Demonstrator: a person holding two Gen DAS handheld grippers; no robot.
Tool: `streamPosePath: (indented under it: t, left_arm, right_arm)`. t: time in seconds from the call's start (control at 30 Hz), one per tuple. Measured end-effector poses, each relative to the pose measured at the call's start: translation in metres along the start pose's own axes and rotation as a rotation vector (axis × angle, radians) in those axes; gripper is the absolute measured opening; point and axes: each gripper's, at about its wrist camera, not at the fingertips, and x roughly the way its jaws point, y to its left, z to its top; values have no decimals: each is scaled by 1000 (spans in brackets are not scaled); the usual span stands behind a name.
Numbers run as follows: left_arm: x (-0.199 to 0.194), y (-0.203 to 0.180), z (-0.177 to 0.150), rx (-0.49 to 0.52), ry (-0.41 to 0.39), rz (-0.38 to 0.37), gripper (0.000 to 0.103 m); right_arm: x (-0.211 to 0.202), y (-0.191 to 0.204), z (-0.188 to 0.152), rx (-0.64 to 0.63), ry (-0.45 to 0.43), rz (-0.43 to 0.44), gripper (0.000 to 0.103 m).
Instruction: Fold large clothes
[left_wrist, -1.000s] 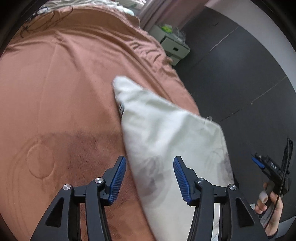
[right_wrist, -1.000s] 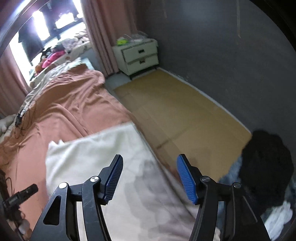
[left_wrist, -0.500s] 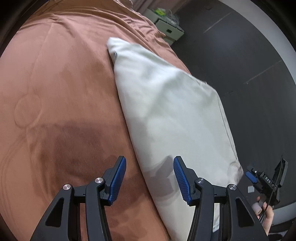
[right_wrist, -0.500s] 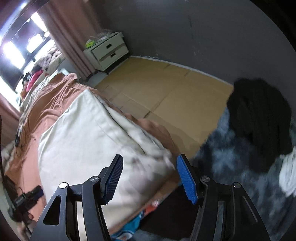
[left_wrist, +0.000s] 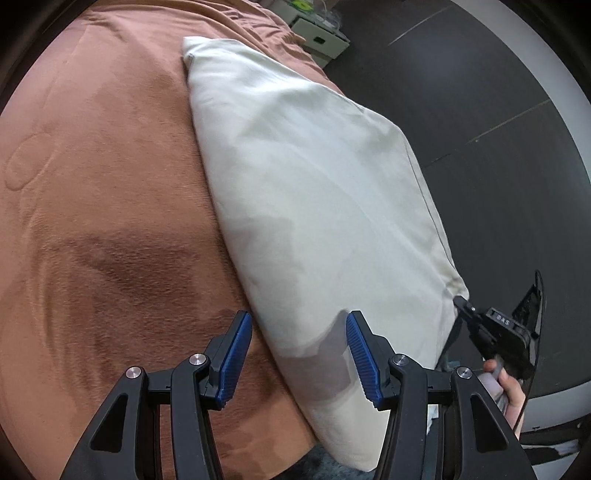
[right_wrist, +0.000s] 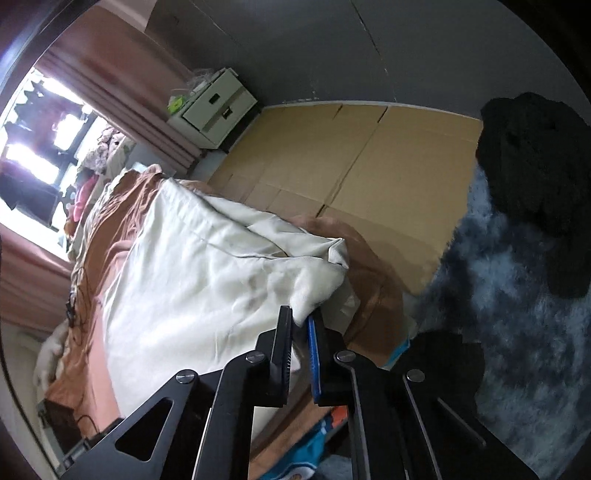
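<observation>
A large cream-white garment (left_wrist: 314, 192) lies spread along the edge of a bed with a brown blanket (left_wrist: 96, 206). My left gripper (left_wrist: 295, 350) is open, its blue pads on either side of the garment's near edge, just above it. My right gripper (right_wrist: 301, 328) is shut on a corner of the same garment (right_wrist: 207, 273) at the bed's edge. In the left wrist view the right gripper (left_wrist: 469, 310) shows at the garment's right corner, held by a hand.
A white bedside drawer unit (right_wrist: 212, 107) stands by pink curtains. Flat cardboard (right_wrist: 351, 162) covers the floor beside the bed. A dark fluffy rug (right_wrist: 517, 314) with a black garment (right_wrist: 535, 184) lies at the right. Cables (right_wrist: 74, 302) lie on the bed.
My right gripper dropped to the bed's edge and closed on the garment's corner. My left gripper moved down over the garment's near edge and stayed open.
</observation>
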Motion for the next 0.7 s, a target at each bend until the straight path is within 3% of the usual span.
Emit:
streamPosePath:
  t: [0.2, 0.43, 0.47, 0.53, 0.6, 0.7]
  left_arm:
    - [0, -3, -6, 4, -4, -13, 55]
    - [-28, -4, -12, 52, -33, 29, 55]
    - [-36, -3, -14, 54, -37, 29, 55]
    - [-50, -4, -17, 58, -50, 30, 60]
    - [-67, -4, -19, 66, -77, 34, 73]
    - [-98, -6, -29, 85, -138, 44, 84]
  right_arm:
    - [6, -5, 3, 12, 12, -20, 10]
    - [-31, 14, -10, -75, -35, -98, 57]
    - [-37, 17, -13, -86, -37, -98, 59]
    - [-47, 23, -20, -108, -39, -93, 62]
    - [-58, 30, -29, -129, -42, -92, 64]
    - [-84, 42, -45, -166, -76, -85, 74]
